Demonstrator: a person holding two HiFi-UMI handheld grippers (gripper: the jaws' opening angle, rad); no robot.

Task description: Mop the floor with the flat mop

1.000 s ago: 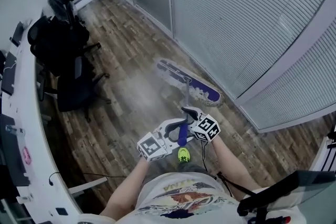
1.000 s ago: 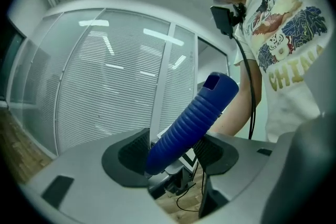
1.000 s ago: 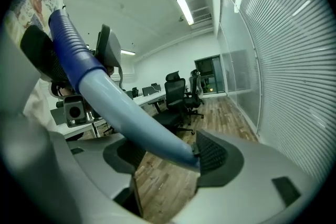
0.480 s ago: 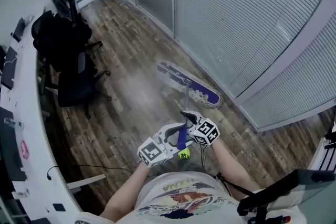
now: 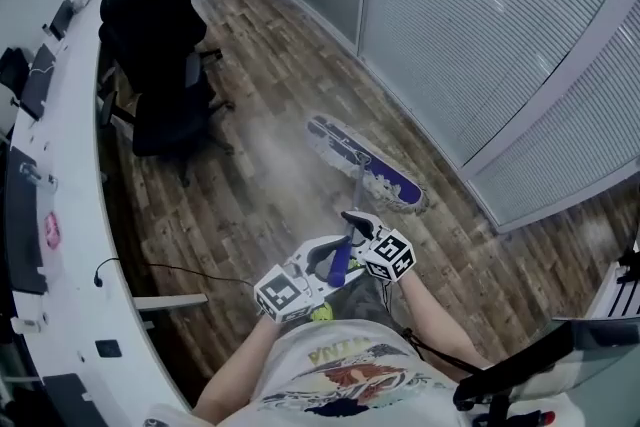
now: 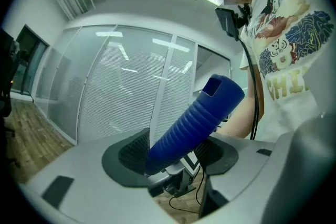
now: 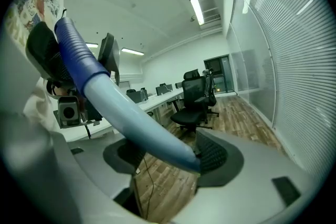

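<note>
An office with a wood-plank floor (image 5: pixel 260 185) runs along a glass wall with closed blinds (image 5: pixel 480 25), and a long white desk (image 5: pixel 75 245) curves down the opposite side. Over the floor, close to the person's body, the left gripper (image 5: pixel 330 260) has its 2 jaws clamped on the ribbed blue grip (image 5: pixel 338 265) at the top of the flat mop (image 5: pixel 357 177). In the left gripper view that grip rises slanted from between the dark pads, with a square hole near its upper end and the person's printed shirt (image 6: pixel 286 50) behind it. The right gripper (image 5: pixel 356 223) sits just beyond and slightly lower down the handle, its marker cube turned up. Its jaws are drawn in narrowly around the pale pole (image 7: pixel 136 123), which passes between them and presses against the ribbed right pad. From the 2 grippers the pole slopes down and away to the mop head (image 5: pixel 365 165). The head is purple-blue with a whitish fringe and lies flat on the planks, angled and close to the foot of the glass wall. Farther off, black office chairs (image 5: pixel 165 85) stand by the desk, well apart from the mop. A thin dark cable (image 5: pixel 170 267) trails across the floor near the desk edge.
</note>
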